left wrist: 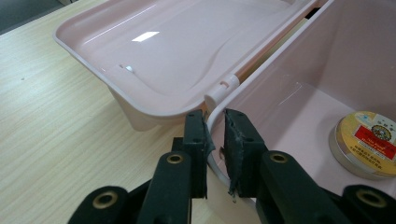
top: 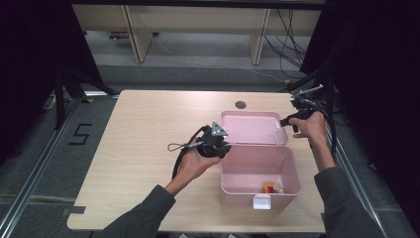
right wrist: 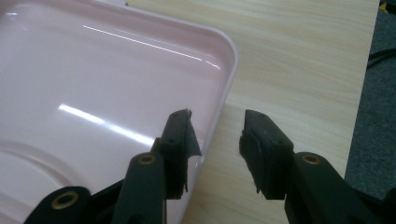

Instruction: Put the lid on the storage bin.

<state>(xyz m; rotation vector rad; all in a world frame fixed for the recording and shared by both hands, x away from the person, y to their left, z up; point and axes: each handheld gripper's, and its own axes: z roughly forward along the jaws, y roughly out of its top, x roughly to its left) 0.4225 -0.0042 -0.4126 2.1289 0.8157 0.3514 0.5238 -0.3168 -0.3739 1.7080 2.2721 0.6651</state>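
A pink plastic box (top: 242,194) stands open on the wooden table, its lid (top: 252,128) folded flat behind it. Inside, near the front, lies a round tin (top: 271,187) with a gold and red label (left wrist: 369,140). My left gripper (top: 225,148) is at the box's rear left corner. In the left gripper view it (left wrist: 215,135) is shut on the box's rim (left wrist: 210,122) beside the hinge (left wrist: 223,86). My right gripper (top: 286,121) is at the lid's right edge. In the right gripper view its jaws (right wrist: 217,128) stand apart astride the lid's rim (right wrist: 224,70), not pressing it.
A white latch (top: 261,202) hangs on the box's front wall. A dark round grommet (top: 240,104) sits in the table behind the lid. The table's right edge (right wrist: 369,60) runs close to my right gripper, with cables (top: 331,124) beyond it. Bare wood (top: 138,139) spreads to the left.
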